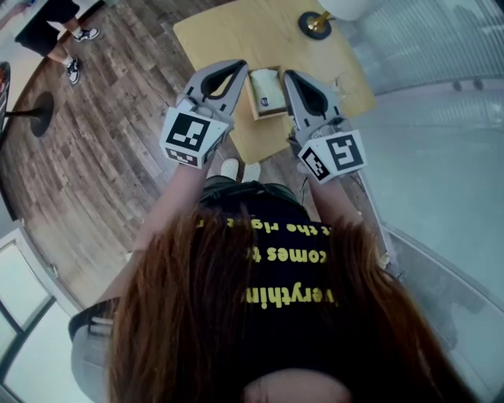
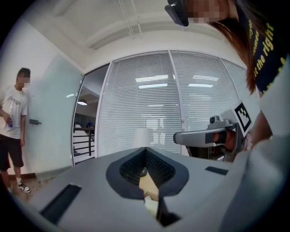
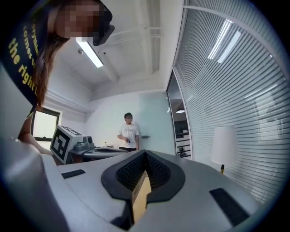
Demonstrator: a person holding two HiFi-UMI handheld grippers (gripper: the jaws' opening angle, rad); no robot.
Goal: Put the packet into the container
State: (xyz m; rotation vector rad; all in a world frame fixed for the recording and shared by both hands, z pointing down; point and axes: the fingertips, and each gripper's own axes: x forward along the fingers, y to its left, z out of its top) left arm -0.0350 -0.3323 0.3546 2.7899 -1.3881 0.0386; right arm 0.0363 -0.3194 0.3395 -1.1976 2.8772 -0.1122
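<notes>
- The left gripper [image 1: 235, 77] has its jaws closed tip to tip with nothing held. It hangs over the tabletop [image 1: 220, 31] just left of the container [image 1: 266, 115], with its marker cube [image 1: 189, 135] toward the person.
- The right gripper [image 1: 294, 80] is likewise pressed together and empty, just right of the container, so the two grippers flank it. Whether either one touches it cannot be told.
- Under each closed pair of jaws, a narrow slit shows a strip of tan wood. In the left gripper view something pale shows there too.
- The floor [image 1: 102, 157] is dark wood planking and surrounds the tabletop on the left and near sides.
- A glass wall [image 2: 154, 104] with closed white blinds runs beyond the tabletop and along its right.
- The tabletop is pale wood with rounded corners.
- A bystander [image 2: 13, 122] in a white shirt and dark shorts stands on the floor, well apart from the tabletop.
- A lamp [image 1: 315, 24] stands at the far side of the tabletop, with a dark round base, a brass stem and a white shade.
- The container is a small open wooden box on the near half of the tabletop, between the two gripper tips.
- The packet [image 1: 264, 81] is pale and lies inside the container, with a dark round mark toward its near end.
</notes>
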